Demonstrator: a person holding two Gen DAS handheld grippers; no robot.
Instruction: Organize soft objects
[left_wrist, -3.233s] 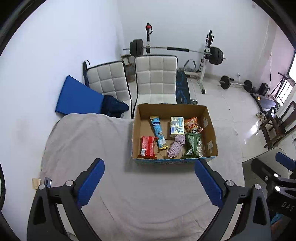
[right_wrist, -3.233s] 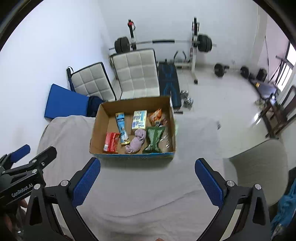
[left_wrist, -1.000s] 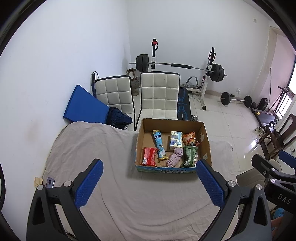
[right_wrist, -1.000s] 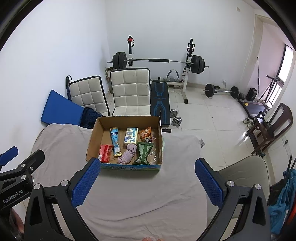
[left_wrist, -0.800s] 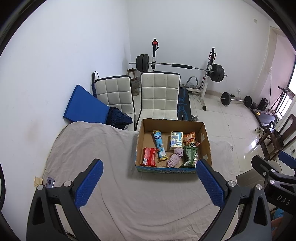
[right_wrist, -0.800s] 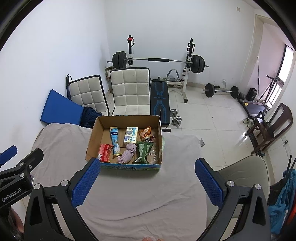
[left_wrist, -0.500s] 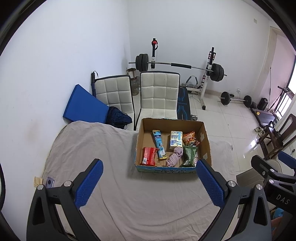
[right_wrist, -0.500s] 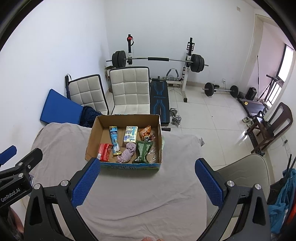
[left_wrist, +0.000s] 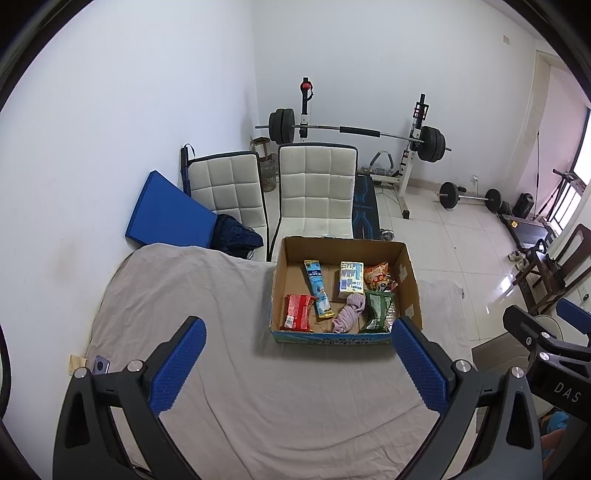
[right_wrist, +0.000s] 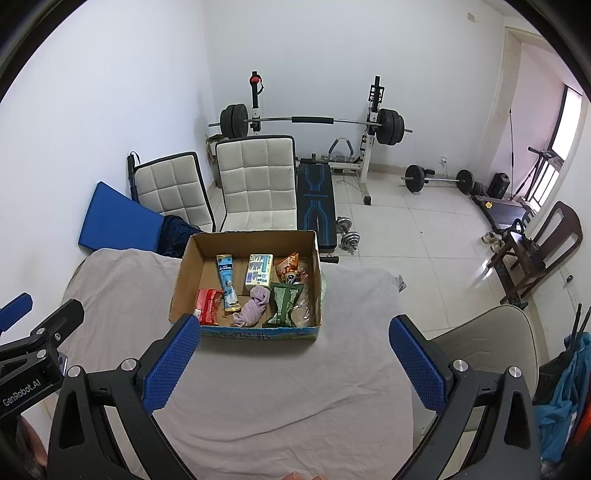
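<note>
Both the left gripper (left_wrist: 297, 363) and right gripper (right_wrist: 293, 360), jaws spread wide and empty, have withdrawn from the cardboard box (left_wrist: 408, 275) holding the pink cloth (left_wrist: 349, 314) among snack packets, indicating placement appears complete.

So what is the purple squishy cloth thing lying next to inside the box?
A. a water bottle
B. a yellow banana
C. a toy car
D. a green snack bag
D: in the cardboard box, the purple cloth lies right beside the green snack bag, with the red packet further over on its other side; no banana, car or bottle shows.
</note>
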